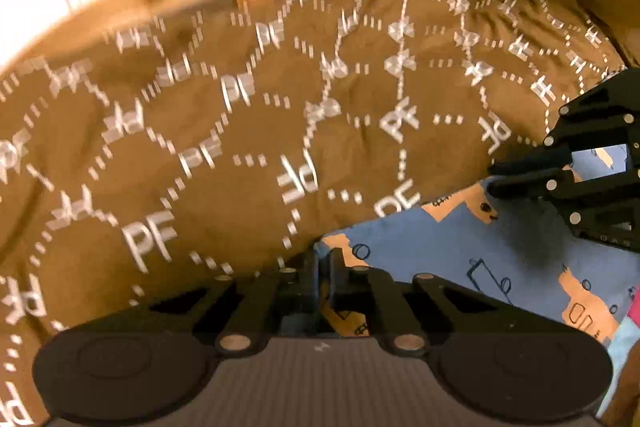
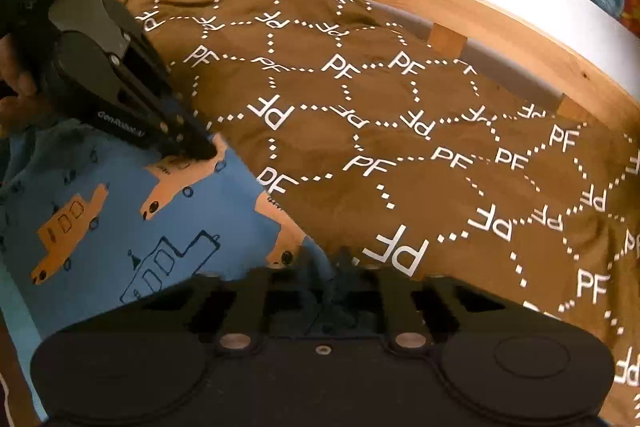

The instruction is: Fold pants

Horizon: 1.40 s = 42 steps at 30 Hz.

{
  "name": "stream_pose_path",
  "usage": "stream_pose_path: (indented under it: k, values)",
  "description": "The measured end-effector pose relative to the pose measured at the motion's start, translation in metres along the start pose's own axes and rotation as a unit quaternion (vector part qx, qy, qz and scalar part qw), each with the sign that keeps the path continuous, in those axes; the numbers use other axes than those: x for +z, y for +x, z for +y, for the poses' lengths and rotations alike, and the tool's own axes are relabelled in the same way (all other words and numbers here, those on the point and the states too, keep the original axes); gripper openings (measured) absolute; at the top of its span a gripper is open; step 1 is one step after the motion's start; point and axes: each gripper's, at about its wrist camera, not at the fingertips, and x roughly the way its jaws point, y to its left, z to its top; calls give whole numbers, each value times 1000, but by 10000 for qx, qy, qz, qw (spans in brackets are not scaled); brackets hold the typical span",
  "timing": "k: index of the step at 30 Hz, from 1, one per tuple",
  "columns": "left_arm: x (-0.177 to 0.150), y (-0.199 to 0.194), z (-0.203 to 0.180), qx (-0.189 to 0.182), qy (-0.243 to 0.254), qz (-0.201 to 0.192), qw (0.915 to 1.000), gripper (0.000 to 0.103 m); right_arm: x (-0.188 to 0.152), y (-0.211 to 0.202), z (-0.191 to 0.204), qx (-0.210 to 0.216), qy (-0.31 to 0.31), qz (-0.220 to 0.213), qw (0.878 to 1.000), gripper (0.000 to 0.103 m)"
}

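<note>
Both grippers pinched the far edge of the blue pants, one at each end of that edge.

The left gripper [image 1: 324, 269] and right gripper [image 2: 326, 267] had their fingers pressed together on the pants [image 2: 120, 211], which lay on the near side of the brown bedspread [image 2: 360, 107]. The edge ran left to right between them, neither hand nearer. Blue cloth, printed with orange cars and outline trucks, looked soft and slightly rumpled.

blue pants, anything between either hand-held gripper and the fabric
Nothing visible. The left hand-held gripper and right hand-held gripper are both shut on the blue pants at their edge beside the brown blanket.
</note>
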Motion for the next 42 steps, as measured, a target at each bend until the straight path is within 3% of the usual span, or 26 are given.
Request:
stream_pose_path:
  k: [4, 10, 11, 12, 14, 15, 18, 20, 22, 24, 26, 27, 29, 33, 36, 38, 42]
  values:
    - [-6, -5, -10, 291, 191, -265, 9990, 4, 1, -4, 5, -210, -187, -142, 9995, 2]
    - [-8, 20, -14, 413, 138, 21, 9990, 7, -7, 15, 9, -473, -178, -92, 9987, 7]
    - [-9, 20, -14, 408, 89, 14, 9991, 11, -8, 12, 10, -533, -167, -145, 9983, 17]
    - [-10, 18, -16, 446, 58, -21, 9990, 14, -10, 7, 10, -596, -101, -189, 9980, 34]
    - [-12, 10, -19, 602, 14, -103, 9981, 40, -18, -14, 11, -759, 12, -363, 9965, 50]
    - [-13, 4, -22, 648, 8, -148, 9978, 45, -24, -26, 12, -859, 28, -465, 9952, 58]
    - [-16, -15, -35, 577, 135, -357, 9976, 55, -55, -68, 15, -1258, 156, -530, 9905, 62]
    - [-18, -27, -49, 509, 234, -472, 9973, 72, -81, -91, 12, -1354, 473, -374, 9890, 62]
    - [-20, -34, -65, 336, 342, -460, 9978, 75, -103, -109, 6, -1456, 726, -221, 9864, 62]
    - [-22, -30, -83, -4, 514, -236, 9984, 81, -124, -120, 0, -1622, 747, 28, 9839, 64]
    - [-25, -12, -101, -205, 794, 304, 9962, 86, -142, -125, -11, -1822, 906, 301, 9786, 64]
    - [-27, -2, -109, -139, 929, 546, 9941, 88, -150, -127, -18, -1882, 1089, 355, 9754, 66]
    - [-29, 6, -120, 110, 1257, 538, 9905, 98, -165, -139, -36, -1956, 1571, 294, 9676, 71]
    - [-22, 4, -123, 239, 1268, 644, 9896, 100, -183, -168, -60, -2110, 2020, 42, 9564, 77]
    - [-7, -7, -125, 273, 1105, 571, 9919, 100, -190, -193, -72, -2295, 1987, -177, 9526, 89]
    - [9, -16, -136, 178, 1157, 345, 9925, 101, -195, -206, -84, -2293, 2136, -327, 9491, 89]
    - [57, -28, -180, -183, 1652, -423, 9852, 101, -201, -215, -117, -1703, 2701, -541, 9461, 84]
